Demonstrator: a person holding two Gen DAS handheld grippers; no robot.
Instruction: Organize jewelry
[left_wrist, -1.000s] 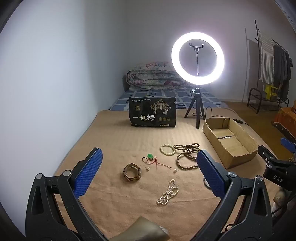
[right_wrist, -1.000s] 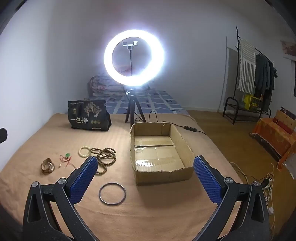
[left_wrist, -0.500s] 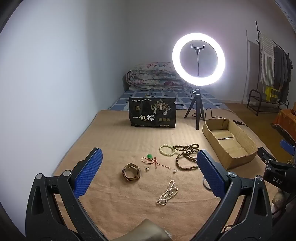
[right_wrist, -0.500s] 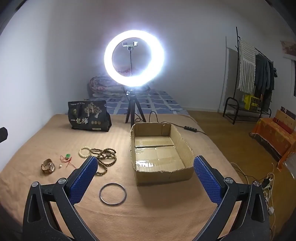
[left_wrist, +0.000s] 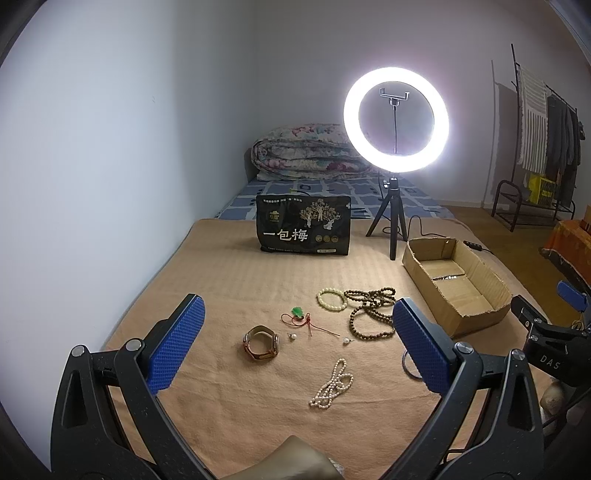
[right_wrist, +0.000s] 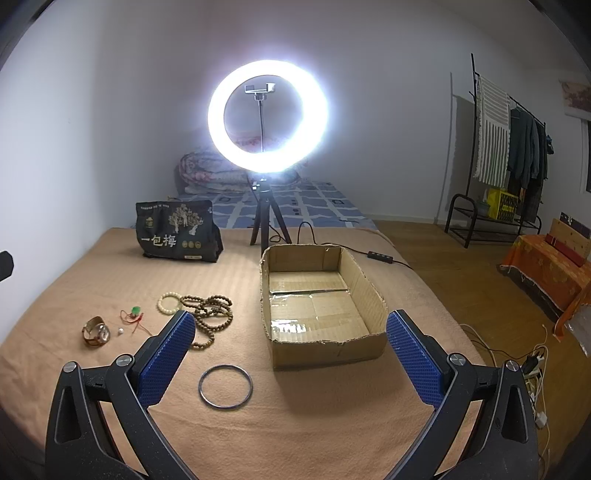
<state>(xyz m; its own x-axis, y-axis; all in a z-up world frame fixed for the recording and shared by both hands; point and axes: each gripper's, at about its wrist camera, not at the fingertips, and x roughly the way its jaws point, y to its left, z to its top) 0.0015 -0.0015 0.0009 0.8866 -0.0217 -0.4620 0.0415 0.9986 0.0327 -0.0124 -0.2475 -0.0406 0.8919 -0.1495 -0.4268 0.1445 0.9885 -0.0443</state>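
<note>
Jewelry lies on a tan blanket (left_wrist: 229, 280): a watch (left_wrist: 260, 341), a red-cord green pendant (left_wrist: 299, 315), a pale bead bracelet (left_wrist: 331, 300), brown prayer beads (left_wrist: 369, 310), a pearl string (left_wrist: 332, 384) and a metal bangle (right_wrist: 225, 386). An empty cardboard box (right_wrist: 321, 306) stands to the right. My left gripper (left_wrist: 295, 350) is open above the watch and pearls. My right gripper (right_wrist: 290, 360) is open and empty above the bangle and the box's near wall.
A lit ring light on a tripod (left_wrist: 396, 122) and a black snack bag (left_wrist: 303, 229) stand behind the jewelry. A cable (right_wrist: 380, 254) runs past the box. A clothes rack (right_wrist: 506, 155) and floor cables (right_wrist: 535, 362) are to the right.
Both grippers have drifted only slightly; the jewelry and box sit where they were.
</note>
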